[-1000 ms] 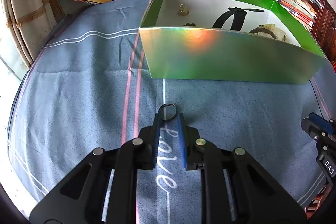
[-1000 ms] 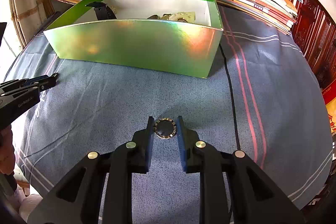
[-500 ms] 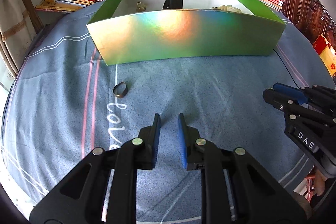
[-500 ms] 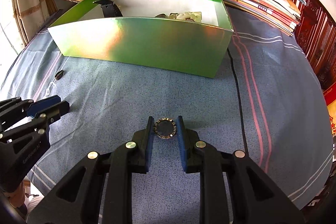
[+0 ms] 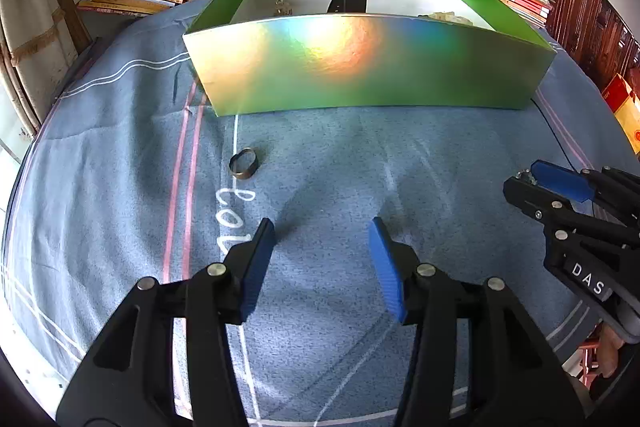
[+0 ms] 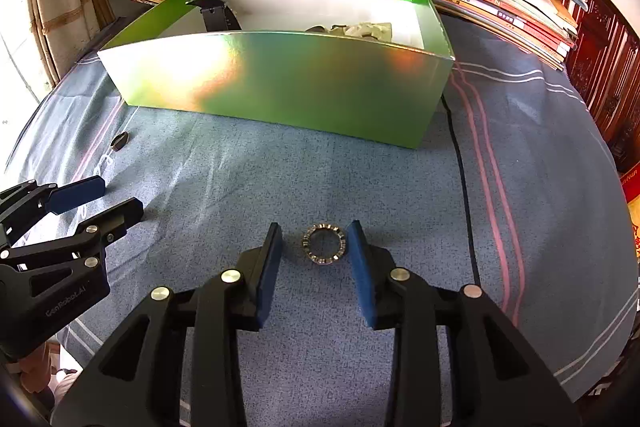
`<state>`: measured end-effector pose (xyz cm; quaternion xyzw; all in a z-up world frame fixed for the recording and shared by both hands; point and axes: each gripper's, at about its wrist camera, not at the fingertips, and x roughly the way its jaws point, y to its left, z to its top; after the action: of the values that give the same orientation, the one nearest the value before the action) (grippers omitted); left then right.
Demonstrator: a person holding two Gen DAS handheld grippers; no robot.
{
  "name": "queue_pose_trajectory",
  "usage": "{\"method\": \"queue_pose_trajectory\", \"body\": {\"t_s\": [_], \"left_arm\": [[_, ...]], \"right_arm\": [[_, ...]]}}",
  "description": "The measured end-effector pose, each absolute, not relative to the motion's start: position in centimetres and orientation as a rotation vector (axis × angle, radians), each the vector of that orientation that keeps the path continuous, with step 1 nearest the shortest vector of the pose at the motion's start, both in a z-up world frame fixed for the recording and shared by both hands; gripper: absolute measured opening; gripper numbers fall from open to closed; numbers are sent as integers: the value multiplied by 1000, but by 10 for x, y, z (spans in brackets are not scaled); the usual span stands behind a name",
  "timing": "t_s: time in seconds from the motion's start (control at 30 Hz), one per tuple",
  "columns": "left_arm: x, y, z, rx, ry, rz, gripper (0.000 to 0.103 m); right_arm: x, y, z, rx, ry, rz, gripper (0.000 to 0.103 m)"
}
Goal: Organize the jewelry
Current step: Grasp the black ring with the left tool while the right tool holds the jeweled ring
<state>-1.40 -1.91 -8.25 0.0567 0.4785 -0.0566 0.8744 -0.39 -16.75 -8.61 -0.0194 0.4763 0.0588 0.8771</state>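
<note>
Left gripper hovering over blue cloth, fingers spread wide, gripping nothing; plain ring lying ahead-left. Right gripper spread, studded ring lying loose between fingers. Green box sitting beyond.

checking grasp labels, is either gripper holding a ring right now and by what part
Nothing is held. The left gripper is open over bare cloth, apart from the plain metal band ring. The right gripper is open around the notched silver ring, pads not touching.
</note>
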Motion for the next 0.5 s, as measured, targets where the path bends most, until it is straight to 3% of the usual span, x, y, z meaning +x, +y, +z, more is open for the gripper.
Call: {"method": "queue_pose_trajectory", "body": {"t_s": [0.5], "left_arm": [[-13, -15, -83, 102, 999, -122, 58]], "right_arm": [[-3, -170, -86, -49, 996, 118, 42]]}}
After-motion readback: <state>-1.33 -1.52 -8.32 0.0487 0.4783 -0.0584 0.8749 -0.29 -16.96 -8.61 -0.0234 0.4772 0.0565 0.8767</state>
